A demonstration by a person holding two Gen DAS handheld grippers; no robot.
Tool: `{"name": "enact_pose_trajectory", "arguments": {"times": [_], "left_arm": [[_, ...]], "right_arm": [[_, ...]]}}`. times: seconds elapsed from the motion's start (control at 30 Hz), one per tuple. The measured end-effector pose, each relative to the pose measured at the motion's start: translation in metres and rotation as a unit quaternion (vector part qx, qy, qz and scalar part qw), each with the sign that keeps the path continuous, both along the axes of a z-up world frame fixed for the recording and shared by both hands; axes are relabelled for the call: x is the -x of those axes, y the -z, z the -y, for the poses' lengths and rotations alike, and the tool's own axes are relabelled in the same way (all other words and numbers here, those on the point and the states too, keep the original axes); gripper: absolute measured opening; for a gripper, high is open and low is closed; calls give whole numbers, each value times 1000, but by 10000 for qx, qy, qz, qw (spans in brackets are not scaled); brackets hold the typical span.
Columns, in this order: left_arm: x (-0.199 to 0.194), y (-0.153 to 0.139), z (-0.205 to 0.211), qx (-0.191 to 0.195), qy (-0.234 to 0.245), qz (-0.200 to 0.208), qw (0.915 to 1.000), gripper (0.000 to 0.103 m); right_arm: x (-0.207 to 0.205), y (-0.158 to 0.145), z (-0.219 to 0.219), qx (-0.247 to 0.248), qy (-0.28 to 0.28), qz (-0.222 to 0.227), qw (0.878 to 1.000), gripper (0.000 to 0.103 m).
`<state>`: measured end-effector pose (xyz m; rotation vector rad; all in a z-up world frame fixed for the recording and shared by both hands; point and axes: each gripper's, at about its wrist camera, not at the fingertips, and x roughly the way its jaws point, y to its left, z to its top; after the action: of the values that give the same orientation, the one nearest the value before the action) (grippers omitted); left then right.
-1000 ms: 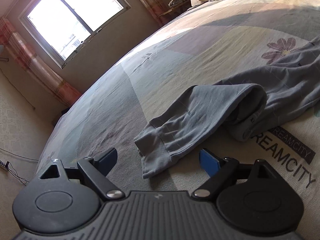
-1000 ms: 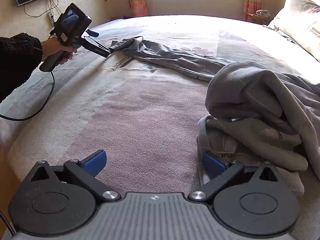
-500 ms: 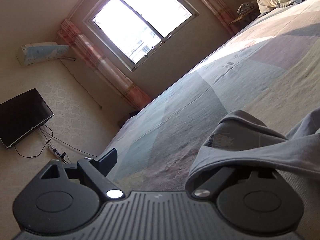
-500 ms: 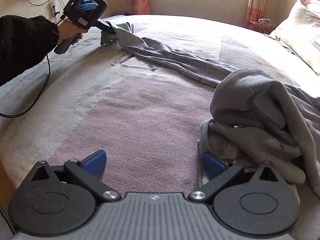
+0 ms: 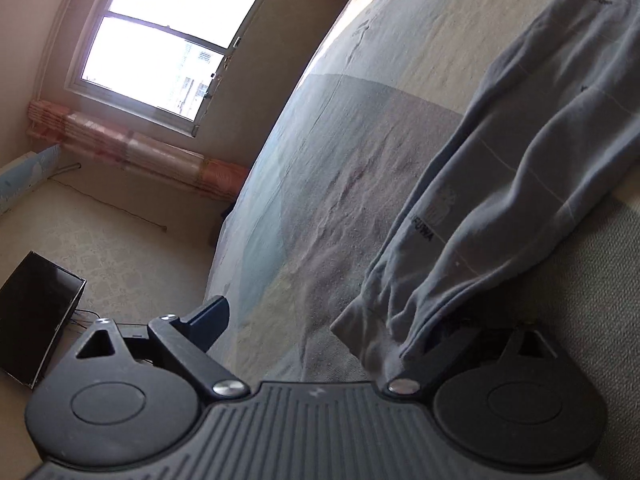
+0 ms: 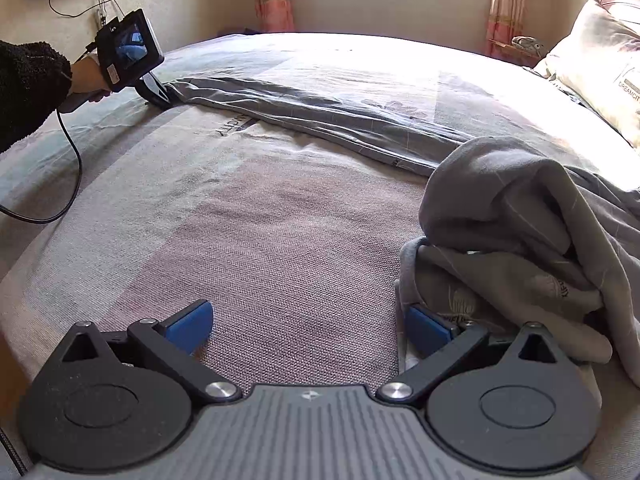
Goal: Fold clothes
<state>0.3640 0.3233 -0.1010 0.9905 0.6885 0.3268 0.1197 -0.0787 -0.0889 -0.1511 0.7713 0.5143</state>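
The grey sweatpants (image 6: 360,120) now lie stretched flat across the bedspread (image 6: 280,240), their cuff dragged out from a slack bend 1 second ago by the left gripper (image 5: 320,320), whose fingers look spread with fabric draped over 1. The right gripper (image 6: 308,324) stays spread beside the bunched waist (image 6: 520,240). Straightening seems done; folding can begin.

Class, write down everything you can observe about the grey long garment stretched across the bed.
The grey long garment is soft knit fabric, faintly lined with a thin pale check. One end drapes over a finger of the left gripper, whose jaws stand open; from there it runs, wrinkled, across the patterned bedspread to a rumpled heap beside the open right gripper. Small dark print marks the cloth.
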Motion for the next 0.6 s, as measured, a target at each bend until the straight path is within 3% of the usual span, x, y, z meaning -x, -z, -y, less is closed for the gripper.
{"name": "enact_pose_trajectory", "arguments": {"times": [0.03,0.17,0.3,0.43,0.6], "left_arm": [[1,-3,-6,144,-161,-16,9998,95],[2,-6,-24,-186,-808,-196,9964,95],[11,-25,-35,44,-1154,-182,9931,95],[37,-40,-17,157,-873,-194,9959,95],[70,-52,22,662,-307,-429,9964,95]], "right_arm": [[0,0,0,6,-7,-9,10000,103],[1,-2,1,-31,-20,-84,10000,103],[1,-7,6,-186,15,-233,9996,103],[6,-16,12,-336,80,-311,9989,103],[23,-34,19,-379,33,-141,9992,103]]}}
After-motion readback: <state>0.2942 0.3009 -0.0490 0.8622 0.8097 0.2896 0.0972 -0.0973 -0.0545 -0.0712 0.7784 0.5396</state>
